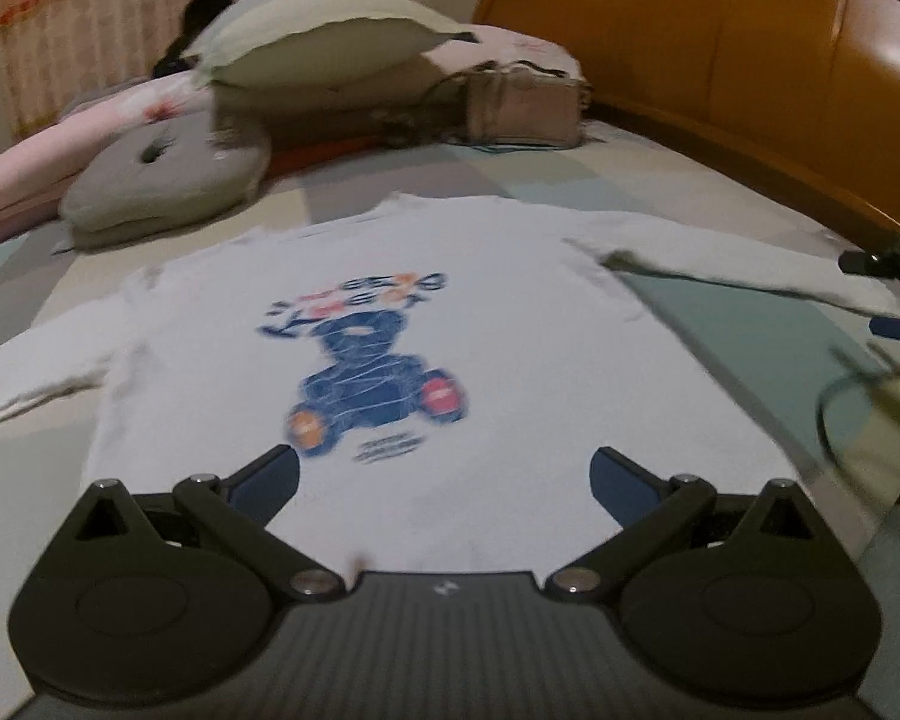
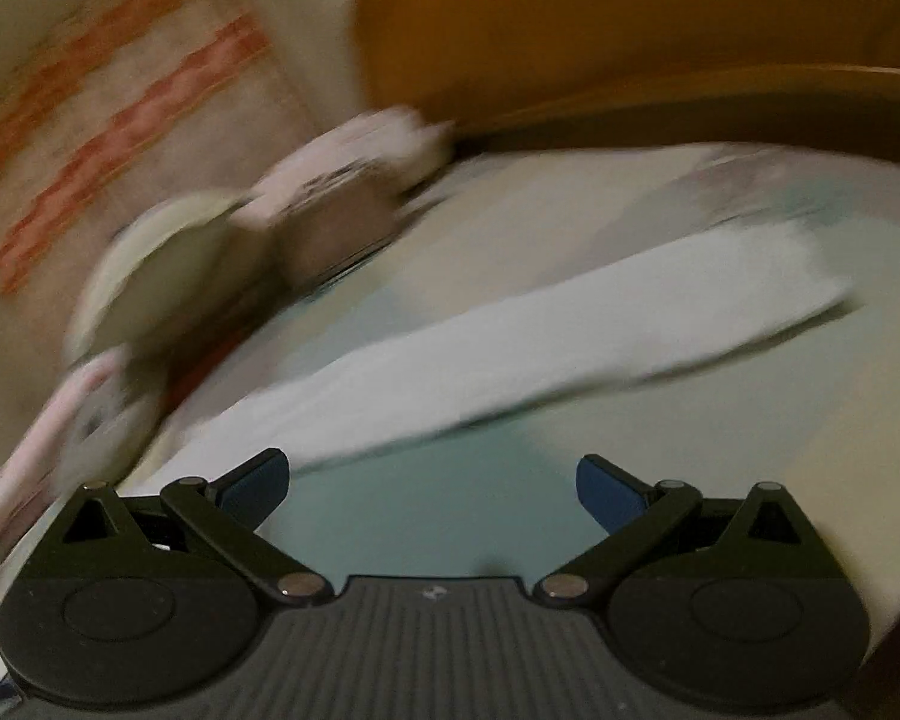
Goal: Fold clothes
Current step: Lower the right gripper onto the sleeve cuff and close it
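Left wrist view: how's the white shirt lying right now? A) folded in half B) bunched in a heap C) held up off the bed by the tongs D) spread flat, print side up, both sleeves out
D: the white shirt lies spread flat on the bed with its blue bear print facing up and a sleeve out to each side; the left tongs are open and hold nothing.

left gripper point(image 1: 444, 474) | black linkage arms, blue pads, silver pivot screws, ribbed grey body | right gripper point(image 2: 432, 480) alike
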The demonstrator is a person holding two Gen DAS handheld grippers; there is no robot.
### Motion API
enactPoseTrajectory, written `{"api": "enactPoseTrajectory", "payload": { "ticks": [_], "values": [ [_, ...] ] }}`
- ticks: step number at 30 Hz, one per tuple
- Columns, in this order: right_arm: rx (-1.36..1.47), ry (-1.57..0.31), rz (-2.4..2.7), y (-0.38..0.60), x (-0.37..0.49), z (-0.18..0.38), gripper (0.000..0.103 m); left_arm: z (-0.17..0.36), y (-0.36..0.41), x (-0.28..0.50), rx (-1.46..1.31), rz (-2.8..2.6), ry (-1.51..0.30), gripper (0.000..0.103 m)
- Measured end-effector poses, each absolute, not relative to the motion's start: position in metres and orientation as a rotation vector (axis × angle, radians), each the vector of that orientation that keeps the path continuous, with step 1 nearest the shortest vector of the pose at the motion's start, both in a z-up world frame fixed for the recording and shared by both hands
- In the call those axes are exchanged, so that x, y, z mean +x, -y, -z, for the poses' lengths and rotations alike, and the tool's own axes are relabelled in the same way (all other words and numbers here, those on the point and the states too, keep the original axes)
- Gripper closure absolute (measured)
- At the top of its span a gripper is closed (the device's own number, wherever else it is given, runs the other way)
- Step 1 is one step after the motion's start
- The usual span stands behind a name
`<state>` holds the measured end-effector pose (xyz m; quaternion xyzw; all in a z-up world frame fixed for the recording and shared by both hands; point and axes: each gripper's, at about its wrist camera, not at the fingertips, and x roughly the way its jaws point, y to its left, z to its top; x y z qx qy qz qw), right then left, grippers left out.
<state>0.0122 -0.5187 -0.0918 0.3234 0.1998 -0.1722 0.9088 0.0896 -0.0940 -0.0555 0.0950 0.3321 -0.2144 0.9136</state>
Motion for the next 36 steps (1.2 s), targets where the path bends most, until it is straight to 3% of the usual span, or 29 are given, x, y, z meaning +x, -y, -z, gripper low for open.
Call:
{"api": "enactPoseTrajectory", "payload": {
  "ticks": [10,36],
  "values": [
    [0.690,-0.411,0.439,0.560,0.032,0.113,0.000,0.067,0.123,0.108,0.240,0.498,-0.678,0.001],
    [0.618,-0.322,0.500,0.582,0.101,0.112,0.000,0.070,0.103,0.125,0.197,0.422,-0.683,0.001]
  ]
}}
